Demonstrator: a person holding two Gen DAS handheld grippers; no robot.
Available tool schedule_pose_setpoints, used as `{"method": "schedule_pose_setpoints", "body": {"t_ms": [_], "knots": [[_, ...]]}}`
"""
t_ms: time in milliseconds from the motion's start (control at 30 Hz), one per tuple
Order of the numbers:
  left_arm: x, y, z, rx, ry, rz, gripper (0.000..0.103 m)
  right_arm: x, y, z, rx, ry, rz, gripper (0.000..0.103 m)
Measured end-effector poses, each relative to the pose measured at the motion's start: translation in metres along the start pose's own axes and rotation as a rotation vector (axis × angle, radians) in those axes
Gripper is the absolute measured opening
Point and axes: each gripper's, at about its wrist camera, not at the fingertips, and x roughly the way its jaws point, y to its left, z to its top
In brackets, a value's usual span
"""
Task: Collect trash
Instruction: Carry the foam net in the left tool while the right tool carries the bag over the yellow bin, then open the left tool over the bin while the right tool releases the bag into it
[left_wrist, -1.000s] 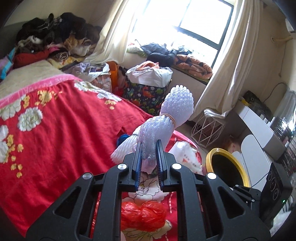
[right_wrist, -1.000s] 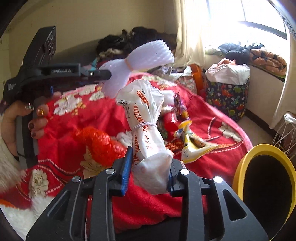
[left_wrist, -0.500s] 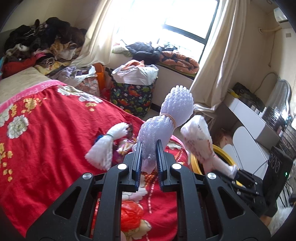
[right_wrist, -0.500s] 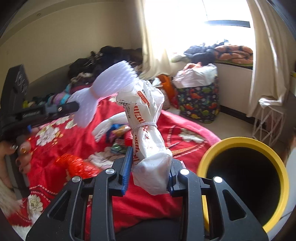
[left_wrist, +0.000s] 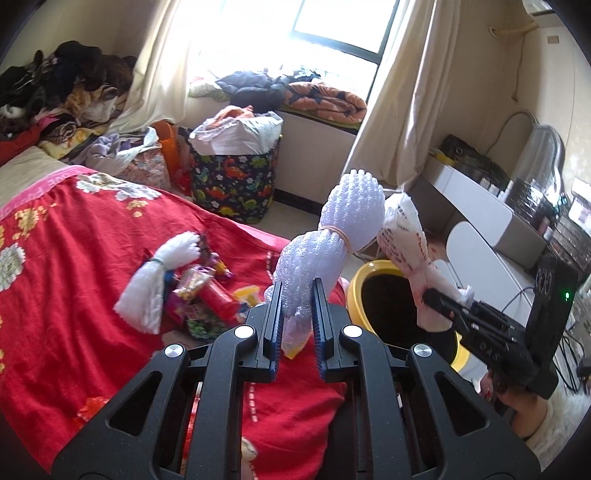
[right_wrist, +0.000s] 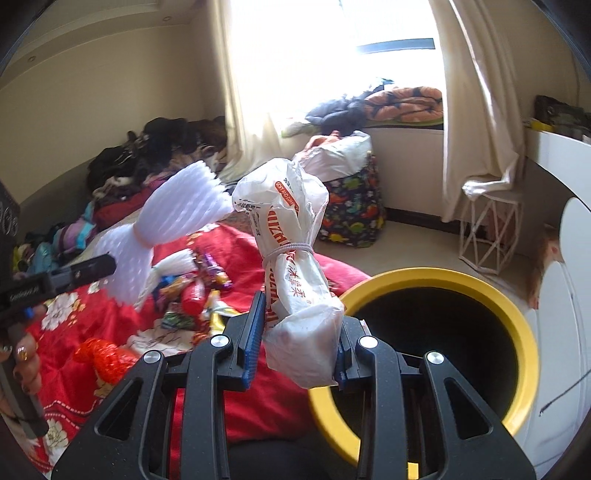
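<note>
Holding one tied bundle of trash in each gripper beside the bed.
Left gripper (left_wrist: 297, 310) is clenched on a foam net (left_wrist: 332, 240) raised over the bed (left_wrist: 74, 295) edge. Right gripper (right_wrist: 297, 339) grasps a tied white bag (right_wrist: 295, 266), just left of the bin's (right_wrist: 517, 325) yellow rim. Loose wrappers (right_wrist: 192, 291) lie on the bed.

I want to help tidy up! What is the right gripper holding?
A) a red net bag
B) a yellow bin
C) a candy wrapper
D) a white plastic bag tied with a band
D: the right gripper is clamped on the white plastic bag, beside the yellow bin.
</note>
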Motion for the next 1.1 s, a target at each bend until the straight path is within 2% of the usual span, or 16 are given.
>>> {"method": "schedule_pose_setpoints", "body": {"t_ms": [567, 1100], "knots": [[0.046, -0.049, -0.008, 0.065, 0.114, -0.04, 0.009, -0.01, -0.073, -0.012, 0.152, 0.013, -0.173, 0.03], [0.098, -0.097, -0.014, 0.137, 0.202, -0.087, 0.009, -0.018, -0.122, -0.029, 0.258, 0.054, -0.243, 0.03]]}}
